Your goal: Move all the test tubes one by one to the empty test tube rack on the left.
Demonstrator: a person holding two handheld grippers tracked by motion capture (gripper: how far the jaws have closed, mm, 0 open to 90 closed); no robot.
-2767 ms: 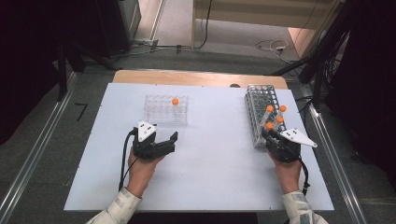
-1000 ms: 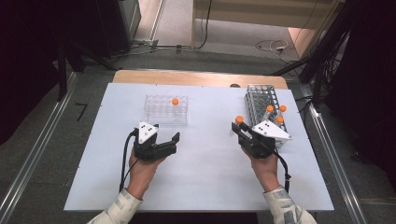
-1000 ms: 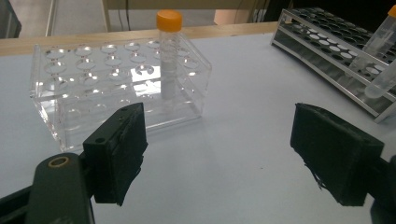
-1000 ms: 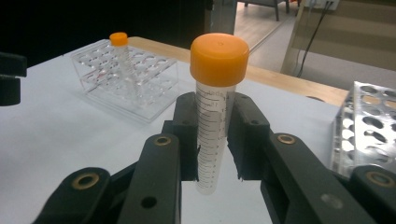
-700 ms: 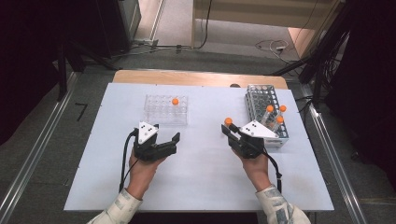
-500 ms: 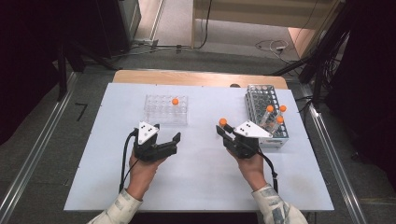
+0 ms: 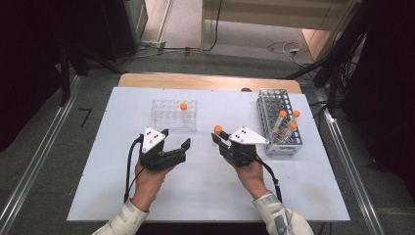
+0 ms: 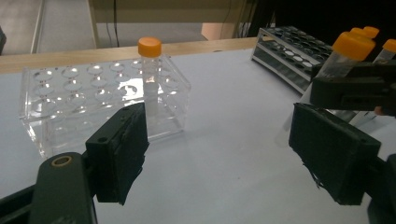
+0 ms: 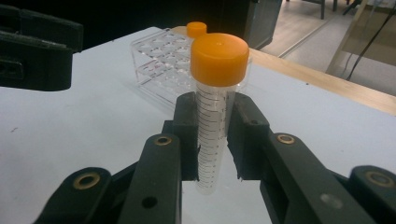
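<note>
White worktop (image 7: 205,196) carries two racks. Right gripper (image 9: 212,140) clamps an orange-capped tube (image 9: 214,116) upright, ready for the clear rack (image 7: 173,115); left gripper (image 7: 175,147) waits, jaws apart.

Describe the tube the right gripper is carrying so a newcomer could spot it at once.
On the white table, look between the clear rack and the grey rack. The right gripper is shut on an orange-capped tube. Unlike the other capped tubes, it sits in no rack.

Clear rack (image 7: 173,115) left, wire rack (image 7: 279,120) right.
</note>
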